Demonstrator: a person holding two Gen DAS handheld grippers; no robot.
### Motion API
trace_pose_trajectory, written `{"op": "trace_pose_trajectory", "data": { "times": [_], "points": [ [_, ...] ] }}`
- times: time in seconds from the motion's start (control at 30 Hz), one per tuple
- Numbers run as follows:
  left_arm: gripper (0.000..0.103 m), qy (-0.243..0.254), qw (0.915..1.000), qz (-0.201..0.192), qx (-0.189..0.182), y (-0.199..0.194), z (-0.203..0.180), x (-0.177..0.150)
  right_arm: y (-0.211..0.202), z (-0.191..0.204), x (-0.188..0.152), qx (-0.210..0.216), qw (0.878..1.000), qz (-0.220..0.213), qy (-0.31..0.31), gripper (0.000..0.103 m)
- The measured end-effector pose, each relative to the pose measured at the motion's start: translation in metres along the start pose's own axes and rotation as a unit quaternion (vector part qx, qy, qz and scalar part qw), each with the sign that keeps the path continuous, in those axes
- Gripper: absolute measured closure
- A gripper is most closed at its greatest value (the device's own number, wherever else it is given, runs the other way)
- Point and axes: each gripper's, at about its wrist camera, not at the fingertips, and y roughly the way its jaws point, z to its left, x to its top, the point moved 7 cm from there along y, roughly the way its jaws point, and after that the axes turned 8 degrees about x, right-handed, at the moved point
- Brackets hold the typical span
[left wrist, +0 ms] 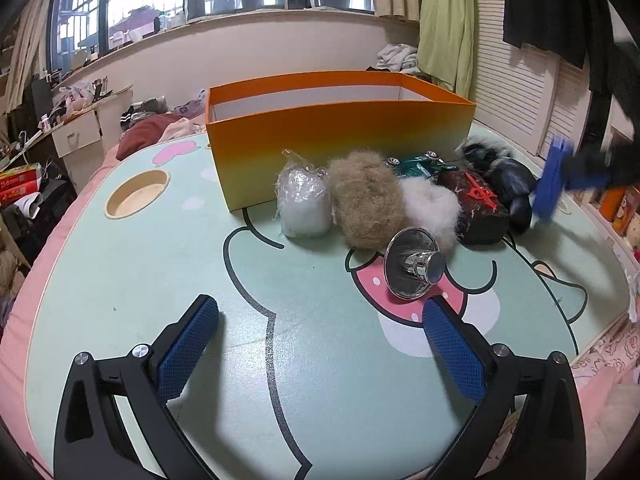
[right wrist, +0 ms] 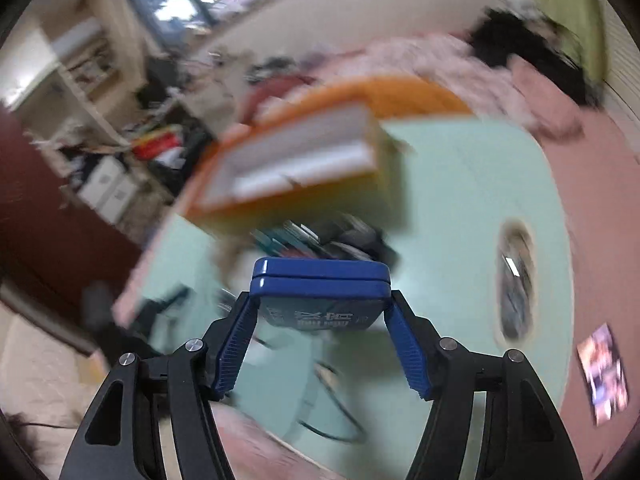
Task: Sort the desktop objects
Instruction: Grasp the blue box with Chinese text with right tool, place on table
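My left gripper [left wrist: 320, 316] stands wide open low over the green cartoon table [left wrist: 160, 280], nothing between its pads. Just beyond its right fingertip lies a shiny chrome funnel-shaped piece [left wrist: 414, 266]. Behind it a row of objects lines the front of the orange box [left wrist: 340, 136]: a white wrapped bundle [left wrist: 304, 204], a brown fur ball [left wrist: 366, 200], a white fur ball [left wrist: 430, 208], a dark red-marked block [left wrist: 478, 208], a green toy [left wrist: 420, 164] and a black furry item [left wrist: 504, 176]. My right gripper [right wrist: 320, 312] is shut on a blue tin [right wrist: 320, 284], held above the table; it appears blurred at the right as the blue tin [left wrist: 554, 184].
The orange box [right wrist: 304, 152] is open-topped and looks white inside. A round cup hole [left wrist: 138, 194] sits in the table's left side. Pink bedding [left wrist: 608, 392] surrounds the table. Cluttered shelves and cardboard boxes [left wrist: 76, 132] stand at the left; a louvred door is at the right.
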Motion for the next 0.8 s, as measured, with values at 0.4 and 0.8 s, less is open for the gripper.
{"op": "trace_pose_trajectory", "data": {
  "times": [0.4,0.8],
  "points": [
    [0.001,0.001,1.0,-0.001,-0.002,-0.002,0.0,-0.002,0.025,0.008,0.022,0.022,0.993,-0.118,-0.016,0.031],
    [0.001,0.001,1.0,-0.002,-0.002,-0.003,0.0,-0.002,0.027,0.023,-0.052,-0.082,0.982,-0.133,-0.103,0.011]
  ]
}}
